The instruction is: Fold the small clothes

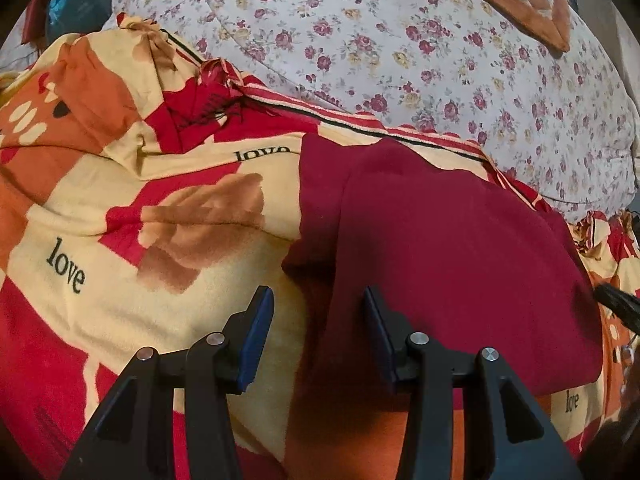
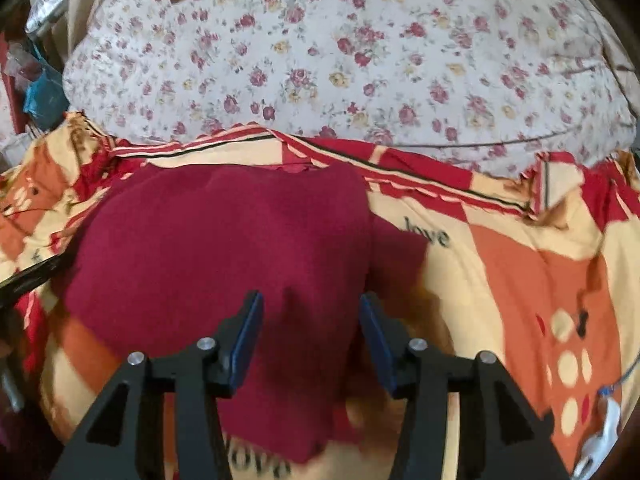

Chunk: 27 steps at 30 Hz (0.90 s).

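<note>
Maroon garment [image 1: 452, 248] lying folded on red-orange-cream "love" print blanket [image 1: 120, 248], floral quilt [image 1: 400, 52] bunched up behind it. Left gripper [image 1: 318, 336] hovering over garment's left edge, jaws apart, nothing pinched. Right gripper [image 2: 312, 340] over near right part of garment [image 2: 224, 240], jaws apart too, cloth below not clamped. Right view kinda blurry tbh.

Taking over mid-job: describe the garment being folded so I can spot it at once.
Find the red, orange and cream blanket printed with "love", spread in front of the white floral quilt. On it, directly ahead of both grippers, lies the garment. It is the only plain cloth here: solid dark maroon, no print, partly folded.
</note>
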### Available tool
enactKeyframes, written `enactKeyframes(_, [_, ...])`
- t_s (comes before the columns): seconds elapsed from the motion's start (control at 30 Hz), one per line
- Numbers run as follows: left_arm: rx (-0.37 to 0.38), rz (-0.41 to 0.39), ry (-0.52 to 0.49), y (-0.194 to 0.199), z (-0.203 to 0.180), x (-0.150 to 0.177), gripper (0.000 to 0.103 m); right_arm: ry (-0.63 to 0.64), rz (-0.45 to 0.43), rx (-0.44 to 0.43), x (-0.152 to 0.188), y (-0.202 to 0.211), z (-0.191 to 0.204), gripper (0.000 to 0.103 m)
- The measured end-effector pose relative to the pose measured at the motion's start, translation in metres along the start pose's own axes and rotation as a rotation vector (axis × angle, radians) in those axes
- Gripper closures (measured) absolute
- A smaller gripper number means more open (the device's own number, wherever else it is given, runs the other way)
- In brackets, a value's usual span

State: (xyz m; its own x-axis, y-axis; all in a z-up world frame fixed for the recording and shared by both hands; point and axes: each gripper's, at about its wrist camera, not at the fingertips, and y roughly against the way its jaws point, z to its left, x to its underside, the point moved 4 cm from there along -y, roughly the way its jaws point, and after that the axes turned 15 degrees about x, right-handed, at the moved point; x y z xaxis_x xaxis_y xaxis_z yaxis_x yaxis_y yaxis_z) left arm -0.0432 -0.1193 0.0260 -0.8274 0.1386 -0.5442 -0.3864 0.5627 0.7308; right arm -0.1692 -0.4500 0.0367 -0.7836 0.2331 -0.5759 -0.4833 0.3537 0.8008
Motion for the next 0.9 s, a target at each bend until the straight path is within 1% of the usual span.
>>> enactKeyframes(0.13, [0.001,0.019,0.004,-0.008,0.002,0.001,0.077,-0.018,0.054,0.050,-0.010,-0.047,0.008,0.051])
enactKeyframes(0.17, [0.001,0.020,0.002,-0.009,0.002,0.000,0.077,-0.032,0.062,0.050,-0.010,-0.054,0.007,0.052])
enactKeyframes(0.23, [0.001,0.022,-0.001,-0.011,0.001,0.000,0.077,-0.086,0.047,0.039,-0.014,-0.062,0.000,0.052])
enactKeyframes(0.27, [0.002,0.022,-0.001,-0.011,0.001,0.000,0.077,-0.102,0.050,0.044,-0.014,-0.065,-0.003,0.050])
enactKeyframes(0.3, [0.002,0.024,-0.001,-0.012,0.001,0.000,0.077,-0.120,0.062,0.053,-0.015,-0.070,-0.007,0.041])
enactKeyframes(0.33, [0.004,0.025,0.001,-0.013,0.002,-0.001,0.077,-0.139,0.073,0.036,-0.014,-0.074,-0.009,0.040])
enactKeyframes(0.37, [0.008,0.026,0.005,-0.012,0.002,-0.001,0.077,-0.158,0.080,0.017,-0.014,-0.075,-0.012,0.040])
enactKeyframes(0.4, [0.016,0.025,0.014,-0.012,0.004,-0.001,0.077,-0.156,0.083,0.020,-0.014,-0.074,-0.012,0.040])
enactKeyframes(0.47, [0.035,0.019,0.041,-0.009,0.008,-0.001,0.077,-0.133,0.077,0.067,-0.016,-0.064,-0.009,0.040])
enactKeyframes(0.5, [0.044,0.014,0.058,-0.006,0.011,-0.001,0.077,-0.125,0.054,0.084,-0.018,-0.054,-0.007,0.040])
enactKeyframes(0.57, [0.075,-0.001,0.097,-0.001,0.017,-0.001,0.077,-0.107,0.004,0.065,-0.023,-0.032,0.004,0.040])
enactKeyframes(0.6, [0.084,-0.005,0.105,0.001,0.019,-0.001,0.077,-0.084,-0.019,0.036,-0.025,-0.019,0.016,0.040])
enactKeyframes(0.67, [0.085,-0.003,0.107,0.000,0.020,0.001,0.077,-0.027,-0.033,-0.017,-0.030,-0.006,0.041,0.040])
enactKeyframes(0.73, [0.081,0.005,0.099,-0.002,0.018,0.002,0.077,0.052,-0.030,-0.100,-0.032,0.005,0.079,0.040])
enactKeyframes(0.8, [0.075,0.007,0.086,-0.003,0.016,0.002,0.077,0.131,-0.019,-0.180,-0.036,0.006,0.125,0.044])
enactKeyframes(0.9, [0.081,0.013,0.089,-0.004,0.016,0.003,0.077,0.226,-0.032,-0.210,-0.044,0.002,0.186,0.048])
